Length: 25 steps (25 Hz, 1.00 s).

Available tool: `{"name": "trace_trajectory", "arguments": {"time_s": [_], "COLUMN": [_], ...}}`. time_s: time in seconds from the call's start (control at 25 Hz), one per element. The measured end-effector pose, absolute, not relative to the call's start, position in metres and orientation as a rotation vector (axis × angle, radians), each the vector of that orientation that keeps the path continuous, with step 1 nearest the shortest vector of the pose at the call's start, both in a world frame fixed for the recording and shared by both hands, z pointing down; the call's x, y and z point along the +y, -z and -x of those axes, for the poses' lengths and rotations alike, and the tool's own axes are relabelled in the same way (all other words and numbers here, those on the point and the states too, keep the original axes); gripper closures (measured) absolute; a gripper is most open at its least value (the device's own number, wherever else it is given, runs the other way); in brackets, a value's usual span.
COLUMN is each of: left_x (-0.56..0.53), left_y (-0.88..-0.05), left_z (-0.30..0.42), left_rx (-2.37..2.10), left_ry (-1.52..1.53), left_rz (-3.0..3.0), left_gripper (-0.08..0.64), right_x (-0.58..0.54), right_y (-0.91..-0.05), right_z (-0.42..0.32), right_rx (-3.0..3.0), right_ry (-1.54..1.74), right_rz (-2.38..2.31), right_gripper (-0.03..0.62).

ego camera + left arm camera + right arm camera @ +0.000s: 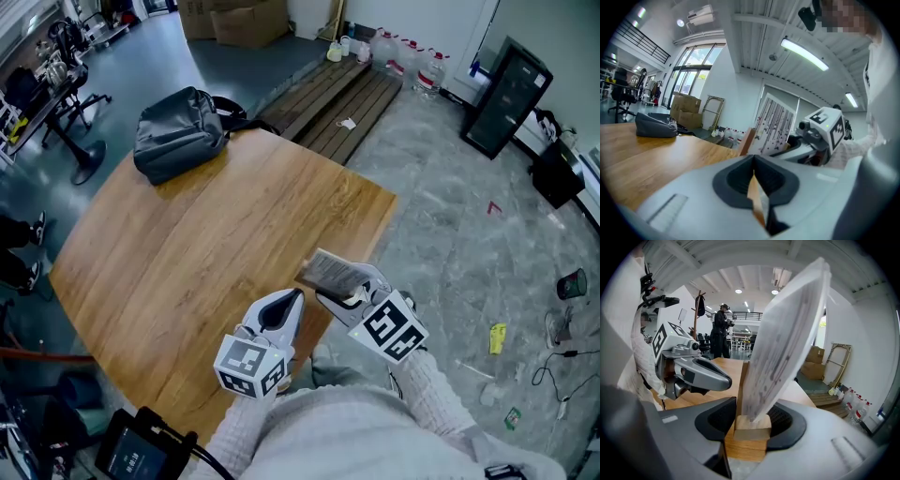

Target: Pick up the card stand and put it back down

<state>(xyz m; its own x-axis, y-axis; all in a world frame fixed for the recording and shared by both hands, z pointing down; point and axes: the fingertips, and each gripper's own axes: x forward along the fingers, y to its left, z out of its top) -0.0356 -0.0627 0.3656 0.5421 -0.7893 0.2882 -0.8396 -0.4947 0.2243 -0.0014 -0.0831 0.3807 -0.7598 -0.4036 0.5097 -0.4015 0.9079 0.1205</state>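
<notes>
The card stand (pixel 331 272) is a small wooden block with a printed card upright in it. My right gripper (pixel 343 292) is shut on the block and holds it in the air over the near right edge of the round wooden table (pixel 187 253). In the right gripper view the block (pixel 751 428) sits between the dark pads and the card (pixel 787 343) leans to the right. My left gripper (pixel 287 307) hovers just left of it, jaws shut with nothing between them. The left gripper view shows the card stand (pixel 776 124) and the right gripper (pixel 799 151) close ahead.
A grey backpack (pixel 180 132) lies at the table's far edge. Beyond are wooden slats (pixel 337 101), water bottles (pixel 405 52) and a black cabinet (pixel 507 94). A screen device (pixel 131 455) hangs at lower left. A person (pixel 720 331) stands far off.
</notes>
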Motion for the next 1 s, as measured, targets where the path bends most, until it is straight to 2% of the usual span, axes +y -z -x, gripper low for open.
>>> {"name": "trace_trajectory", "arguments": {"time_s": [1.0], "left_x": [-0.061], "left_y": [-0.378], "left_z": [0.035], "left_rx": [-1.304], "left_ry": [-0.186], "left_rz": [-2.394], "left_gripper": [0.552], "right_x": [-0.085], "right_y": [-0.398], "right_z": [-0.001], "right_rx": [-2.494], "right_ry": [-0.071], "right_rz": [-0.578], "right_gripper": [0.407]}}
